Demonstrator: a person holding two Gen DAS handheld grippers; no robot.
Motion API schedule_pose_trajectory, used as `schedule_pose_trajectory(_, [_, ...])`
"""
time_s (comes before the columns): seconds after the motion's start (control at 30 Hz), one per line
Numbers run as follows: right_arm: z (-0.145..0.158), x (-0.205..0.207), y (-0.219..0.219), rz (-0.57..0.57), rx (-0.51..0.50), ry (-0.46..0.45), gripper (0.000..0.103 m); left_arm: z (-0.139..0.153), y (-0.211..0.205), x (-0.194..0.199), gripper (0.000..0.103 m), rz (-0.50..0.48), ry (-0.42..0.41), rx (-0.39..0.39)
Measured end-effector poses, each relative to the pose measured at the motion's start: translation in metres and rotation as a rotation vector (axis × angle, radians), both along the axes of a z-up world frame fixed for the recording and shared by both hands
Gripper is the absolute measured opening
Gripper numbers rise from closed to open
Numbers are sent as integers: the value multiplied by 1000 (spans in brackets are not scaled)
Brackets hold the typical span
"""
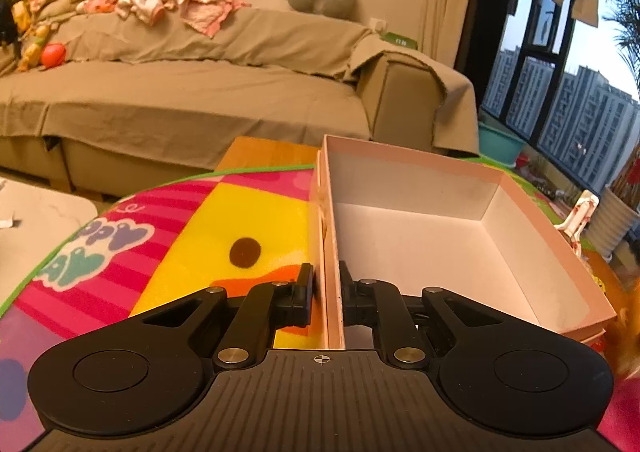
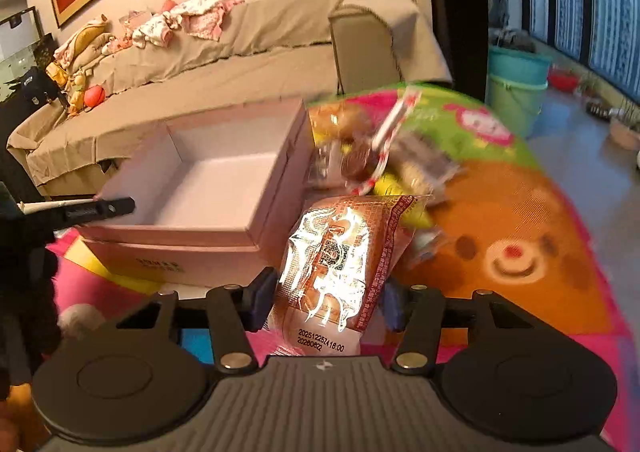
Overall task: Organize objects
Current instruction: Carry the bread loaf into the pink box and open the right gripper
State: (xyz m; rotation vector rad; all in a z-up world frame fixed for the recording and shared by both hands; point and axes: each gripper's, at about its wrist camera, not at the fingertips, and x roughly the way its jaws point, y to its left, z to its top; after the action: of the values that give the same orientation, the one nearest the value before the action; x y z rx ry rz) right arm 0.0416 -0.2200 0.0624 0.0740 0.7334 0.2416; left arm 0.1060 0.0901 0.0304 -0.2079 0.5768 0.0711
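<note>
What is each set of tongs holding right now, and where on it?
Left tongs: pink box, clamped on its near-left wall. Right tongs: snack packet, gripped near its lower end.

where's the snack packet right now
In the right wrist view, the snack packet is clamped in the right gripper, just right of the pink box and in front of the snack pile.

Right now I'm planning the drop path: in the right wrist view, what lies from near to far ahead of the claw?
Shiny brown snack packet held in the right claw → blurred pile of mixed snacks → beige sofa armrest.
</note>
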Motion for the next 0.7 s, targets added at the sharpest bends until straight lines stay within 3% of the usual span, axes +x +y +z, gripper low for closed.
schedule_pose_trajectory(0.17, [59,-11,6,28,23,-116,53,1,-2,-2,13,-12,-4,23])
schedule_pose_trajectory(0.33, [103,27,45,143,142,-162,53,0,-2,-2,14,-16,-17,18])
schedule_pose_trajectory(0.43, [109,70,84,194,161,-170,54,0,-2,-2,14,-15,-22,18])
schedule_pose_trajectory(0.53, [97,110,108,180,141,-120,74,-1,-3,-2,14,-14,-27,23])
schedule_pose_trajectory(0.7, [75,102,74,125,162,-132,78,-1,-3,-1,14,-13,-31,28])
